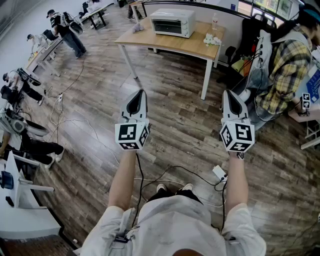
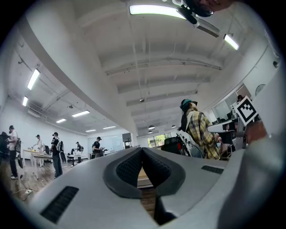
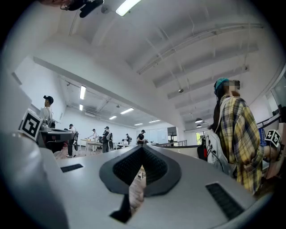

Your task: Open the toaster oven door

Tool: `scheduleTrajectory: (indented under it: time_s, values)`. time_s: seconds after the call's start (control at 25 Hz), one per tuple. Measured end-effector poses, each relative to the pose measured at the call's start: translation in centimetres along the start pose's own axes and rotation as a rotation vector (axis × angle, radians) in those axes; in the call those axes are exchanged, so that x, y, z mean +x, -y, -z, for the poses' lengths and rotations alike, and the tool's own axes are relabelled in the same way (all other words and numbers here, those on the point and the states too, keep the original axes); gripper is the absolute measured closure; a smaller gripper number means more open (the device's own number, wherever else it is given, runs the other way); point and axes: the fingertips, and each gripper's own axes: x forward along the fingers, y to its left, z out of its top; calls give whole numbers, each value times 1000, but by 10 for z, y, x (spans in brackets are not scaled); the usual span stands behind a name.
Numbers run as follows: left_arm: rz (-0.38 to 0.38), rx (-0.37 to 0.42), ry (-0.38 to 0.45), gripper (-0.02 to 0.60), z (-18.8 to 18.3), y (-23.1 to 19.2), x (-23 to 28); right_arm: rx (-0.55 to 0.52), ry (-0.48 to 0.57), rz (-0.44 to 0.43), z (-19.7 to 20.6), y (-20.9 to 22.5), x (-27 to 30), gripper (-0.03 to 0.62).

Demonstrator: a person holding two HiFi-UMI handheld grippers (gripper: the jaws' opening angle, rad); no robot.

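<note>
Well short of the toaster oven [image 1: 173,22] on the wooden table [image 1: 165,44], the left gripper [image 1: 137,95] and right gripper [image 1: 231,96] hang clenched, jaws together on nothing.

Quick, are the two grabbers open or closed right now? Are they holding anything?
Left gripper: closed, holding nothing.
Right gripper: closed, holding nothing.

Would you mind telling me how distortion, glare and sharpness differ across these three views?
Head view: fisheye curves the floor planks; even light, toaster oven small but sharp. Left gripper view: black round vignette, ceiling light blown out. Right gripper view: same vignette, bowed ceiling beams.
</note>
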Motion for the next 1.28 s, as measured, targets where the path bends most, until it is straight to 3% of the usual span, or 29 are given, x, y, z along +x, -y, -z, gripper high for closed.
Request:
scheduleTrajectory:
  time_s: [0.56,1.28]
  values:
    - [3,-5,-18,568,6,50,24,71,-5,12,17,56,-12,572]
    - [-10,-43,12,568,22,39,57,54,-18,-7,31,64,27,572]
